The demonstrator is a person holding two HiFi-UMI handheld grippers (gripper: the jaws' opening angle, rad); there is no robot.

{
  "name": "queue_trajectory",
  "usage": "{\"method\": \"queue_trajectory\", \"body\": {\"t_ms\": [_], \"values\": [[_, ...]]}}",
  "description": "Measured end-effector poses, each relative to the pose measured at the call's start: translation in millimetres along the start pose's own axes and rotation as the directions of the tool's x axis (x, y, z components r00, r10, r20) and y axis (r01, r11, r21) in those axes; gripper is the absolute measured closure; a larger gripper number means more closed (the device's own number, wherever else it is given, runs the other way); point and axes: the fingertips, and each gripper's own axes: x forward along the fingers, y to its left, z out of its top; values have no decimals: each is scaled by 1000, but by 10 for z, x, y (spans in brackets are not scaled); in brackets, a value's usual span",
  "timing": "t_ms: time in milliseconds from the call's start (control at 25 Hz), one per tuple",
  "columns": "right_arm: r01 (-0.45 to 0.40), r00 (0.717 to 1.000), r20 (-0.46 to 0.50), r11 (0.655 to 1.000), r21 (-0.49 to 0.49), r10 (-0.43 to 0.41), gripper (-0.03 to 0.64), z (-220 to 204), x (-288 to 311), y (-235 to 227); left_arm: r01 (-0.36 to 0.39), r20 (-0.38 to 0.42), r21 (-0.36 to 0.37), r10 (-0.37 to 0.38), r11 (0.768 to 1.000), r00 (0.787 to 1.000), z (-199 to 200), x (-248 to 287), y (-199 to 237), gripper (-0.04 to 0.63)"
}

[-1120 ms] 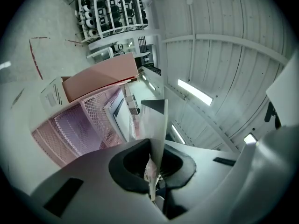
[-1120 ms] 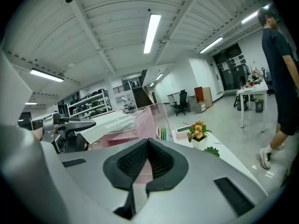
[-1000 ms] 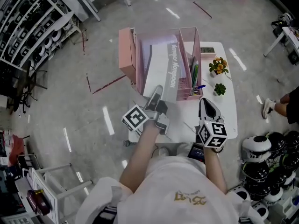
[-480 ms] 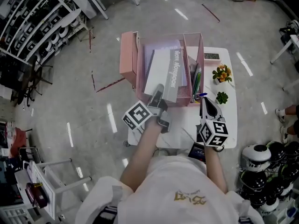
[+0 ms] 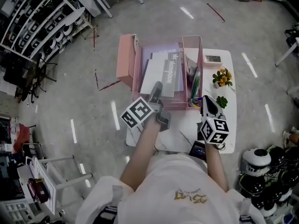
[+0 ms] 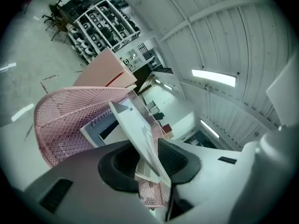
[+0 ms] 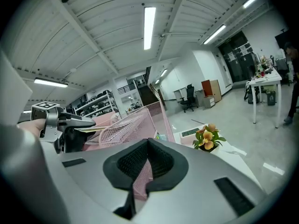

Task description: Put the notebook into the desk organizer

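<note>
The grey notebook (image 5: 170,74) lies slanted in the wide compartment of the pink mesh desk organizer (image 5: 136,66), on top of other papers. My left gripper (image 5: 157,87) is at the notebook's near end. In the left gripper view the notebook (image 6: 135,125) runs between the jaws with the organizer (image 6: 65,125) behind it. The left gripper (image 6: 147,164) jaws are opening, and a gap shows beside the left pad. My right gripper (image 5: 207,102) hovers over the table to the right of the organizer. Its jaws (image 7: 145,171) are shut with nothing between them.
The organizer stands on a small white table (image 5: 229,120). Pens (image 5: 194,85) fill its narrow right compartment. An orange flower pot (image 5: 221,76), a small green plant (image 5: 221,101) and a flat device (image 5: 214,58) sit to the right. A pink box (image 5: 125,59) adjoins the organizer's left side. Helmets (image 5: 259,164) lie on the floor.
The notebook has sunk lower and further into the organizer, with the left gripper following it forward. The right gripper has hardly moved.
</note>
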Motion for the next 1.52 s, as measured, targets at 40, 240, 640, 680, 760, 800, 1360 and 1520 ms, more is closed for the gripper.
{"method": "queue_trajectory", "body": {"t_ms": [40, 240, 640, 680, 760, 800, 1360, 1520], "values": [[-4, 1000, -1, 1000, 3, 4, 606, -1, 18, -18, -5, -18, 21, 5, 1000, 1000, -18, 25, -12, 463], [-22, 1000, -4, 1000, 15, 22, 606, 8, 71, -35, 26, -147, 103, -11, 994, 989, -152, 83, -112, 326], [-48, 999, -17, 998, 32, 48, 605, -49, 65, -23, 187, -441, 322, -28, 928, 897, -499, -43, -225, 230], [-49, 999, -18, 998, 34, 50, 606, -58, 64, -15, 195, -456, 326, -27, 925, 890, -523, -65, -216, 230], [-52, 998, -18, 998, 36, 53, 606, -72, 58, 2, 214, -482, 348, -22, 912, 876, -564, -104, -200, 229], [-53, 998, -17, 998, 37, 54, 604, -77, 51, 9, 231, -496, 362, -23, 903, 868, -585, -123, -202, 227], [-53, 998, -17, 997, 49, 54, 606, -113, -91, 96, 284, -558, 615, 151, 735, 816, -628, -309, 13, 342], [-51, 998, -20, 997, 51, 52, 606, -139, -116, 115, 288, -554, 692, 231, 662, 800, -649, -329, 88, 351]]}}
